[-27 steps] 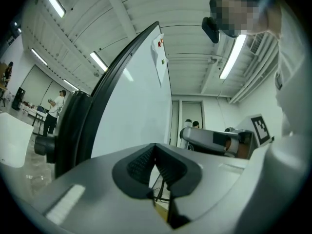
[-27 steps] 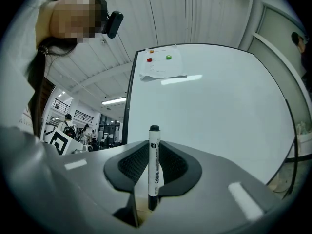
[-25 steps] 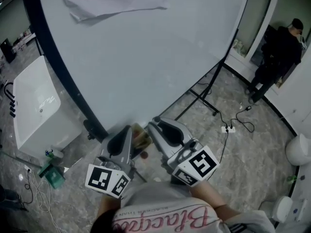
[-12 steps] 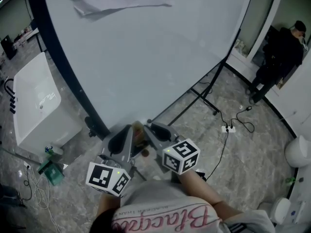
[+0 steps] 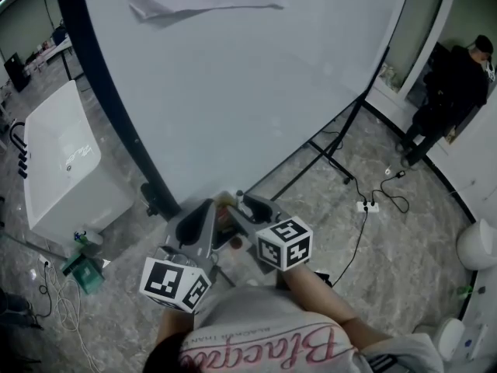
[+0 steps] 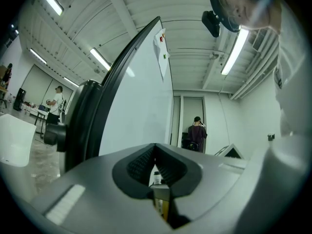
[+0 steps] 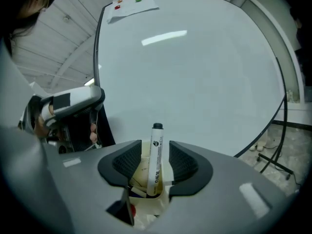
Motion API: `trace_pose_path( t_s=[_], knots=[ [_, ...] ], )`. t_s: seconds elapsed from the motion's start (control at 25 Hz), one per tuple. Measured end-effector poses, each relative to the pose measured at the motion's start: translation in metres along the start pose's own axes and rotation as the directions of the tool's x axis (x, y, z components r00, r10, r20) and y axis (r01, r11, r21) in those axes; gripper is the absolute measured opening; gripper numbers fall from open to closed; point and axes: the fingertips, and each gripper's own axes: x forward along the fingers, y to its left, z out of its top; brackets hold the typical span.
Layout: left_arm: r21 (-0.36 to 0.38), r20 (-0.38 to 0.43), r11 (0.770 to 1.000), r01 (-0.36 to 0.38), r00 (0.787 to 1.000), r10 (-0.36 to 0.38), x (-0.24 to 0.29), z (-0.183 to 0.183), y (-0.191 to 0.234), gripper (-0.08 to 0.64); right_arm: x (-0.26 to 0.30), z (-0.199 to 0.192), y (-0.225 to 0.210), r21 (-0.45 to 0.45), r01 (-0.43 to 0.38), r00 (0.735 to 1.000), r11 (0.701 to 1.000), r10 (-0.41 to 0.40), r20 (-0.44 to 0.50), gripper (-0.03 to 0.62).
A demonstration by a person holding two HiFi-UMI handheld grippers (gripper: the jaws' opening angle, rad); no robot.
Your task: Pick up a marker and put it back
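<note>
Right gripper (image 5: 248, 206) has swung inward, jaws spread around the upright marker (image 7: 156, 155) in the cream holder (image 7: 141, 172) that left gripper (image 6: 155, 154) apparently pinches; pickup step, closing likely next.

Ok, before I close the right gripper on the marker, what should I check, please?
1. Marker stands between the right gripper's jaws: ok.
2. Jaws apart, with a gap on each side of the marker: ok.
3. Marker upright in the cup: ok.
4. Left gripper shut on the cup, steadying it: ok.
5. Room between the grippers and the whiteboard: cannot tell.
</note>
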Motion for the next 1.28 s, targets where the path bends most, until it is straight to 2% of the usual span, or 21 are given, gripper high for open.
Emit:
trace_pose_path(
  t_s=[0.08, 0.24, 0.28, 0.44, 0.52, 0.6, 0.8, 1.28],
  knots=[
    [-0.002, -0.006, 1.0, -0.001, 1.0, 0.001, -0.001, -0.003, 0.0, 0.0, -0.005, 0.007, 0.002, -0.005, -0.013, 0.999, 1.0, 0.013, 0.03, 0.187],
    [-0.009, -0.012, 1.0, -0.014, 1.0, 0.013, -0.003, -0.002, 0.005, 0.0, -0.036, 0.05, -0.004, -0.039, 0.038, 0.985, 0.999, -0.031, 0.169, 0.187],
    [-0.011, -0.011, 1.0, -0.017, 1.0, 0.016, -0.004, -0.001, 0.006, 0.0, -0.048, 0.064, -0.004, -0.046, 0.049, 0.976, 0.998, -0.038, 0.214, 0.17],
    [-0.026, 0.009, 0.999, -0.021, 1.0, 0.021, -0.007, 0.007, 0.01, 0.0, -0.096, 0.12, 0.01, -0.104, 0.07, 0.922, 0.992, -0.025, 0.386, 0.03],
    [-0.031, 0.022, 0.999, -0.017, 1.0, 0.017, -0.008, 0.012, 0.01, 0.0, -0.112, 0.135, 0.021, -0.137, 0.068, 0.902, 0.988, -0.002, 0.431, 0.002],
    [-0.026, 0.032, 1.0, -0.01, 0.999, 0.011, -0.009, 0.016, 0.008, 0.0, -0.118, 0.139, 0.032, -0.164, 0.051, 0.9, 0.985, 0.026, 0.436, 0.002],
    [-0.017, 0.046, 1.0, 0.001, 0.999, 0.0, -0.009, 0.024, 0.005, 0.0, -0.117, 0.133, 0.049, -0.182, -0.001, 0.914, 0.983, 0.074, 0.4, 0.0],
    [-0.016, 0.057, 1.0, 0.02, 0.998, -0.019, -0.01, 0.028, 0.002, 0.0, -0.112, 0.128, 0.056, -0.192, -0.001, 0.928, 0.981, 0.073, 0.365, 0.0]
  ],
)
